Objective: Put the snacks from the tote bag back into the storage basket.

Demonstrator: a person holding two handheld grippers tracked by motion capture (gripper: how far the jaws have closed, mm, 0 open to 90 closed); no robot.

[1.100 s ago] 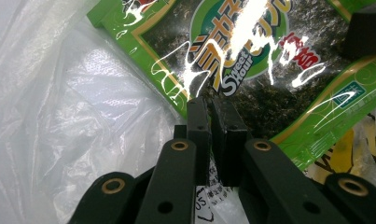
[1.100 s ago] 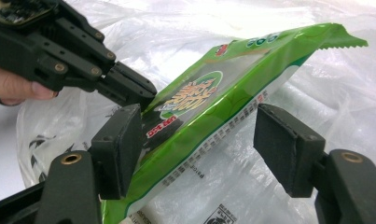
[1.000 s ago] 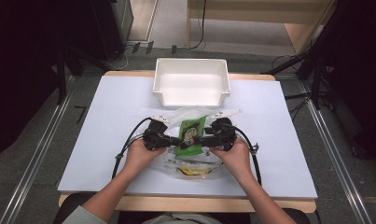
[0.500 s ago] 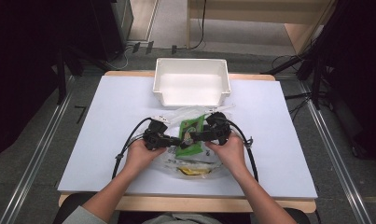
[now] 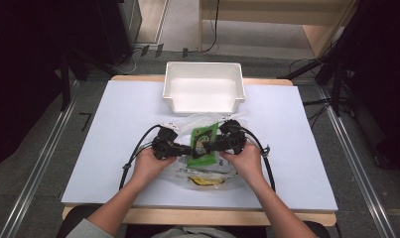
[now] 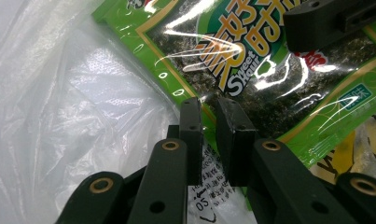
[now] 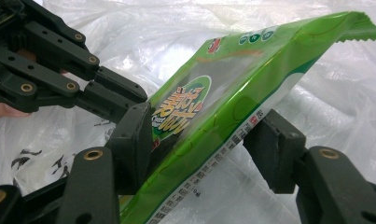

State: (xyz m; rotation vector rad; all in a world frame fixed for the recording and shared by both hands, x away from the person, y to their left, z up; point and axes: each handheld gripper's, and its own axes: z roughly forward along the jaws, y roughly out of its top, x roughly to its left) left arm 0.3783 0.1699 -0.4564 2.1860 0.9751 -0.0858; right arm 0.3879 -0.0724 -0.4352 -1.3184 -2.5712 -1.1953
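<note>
A green snack packet (image 5: 203, 144) with a dark picture on its face lies on a crumpled clear plastic bag (image 5: 200, 121) at the table's middle. My right gripper (image 5: 208, 146) (image 7: 204, 135) is shut on the packet (image 7: 251, 70), one pad on its printed face and the other on its back. The packet's far end tilts up off the bag. From the left, my left gripper (image 5: 189, 150) (image 6: 209, 126) meets the packet's edge (image 6: 251, 60). Its jaws stand almost together, pinching the bag's film (image 6: 106, 107). One right gripper finger (image 6: 325, 21) rests on the packet's face.
A white empty bin (image 5: 168, 94) stands at the back middle of the white table (image 5: 103, 139). A yellow packet (image 5: 205, 181) lies inside the bag near the front. Cables loop out beside both hands. Open table surface lies to the left and right.
My right gripper has turned and shifted slightly left, tilting the green packet up. The left hand has hardly moved.
</note>
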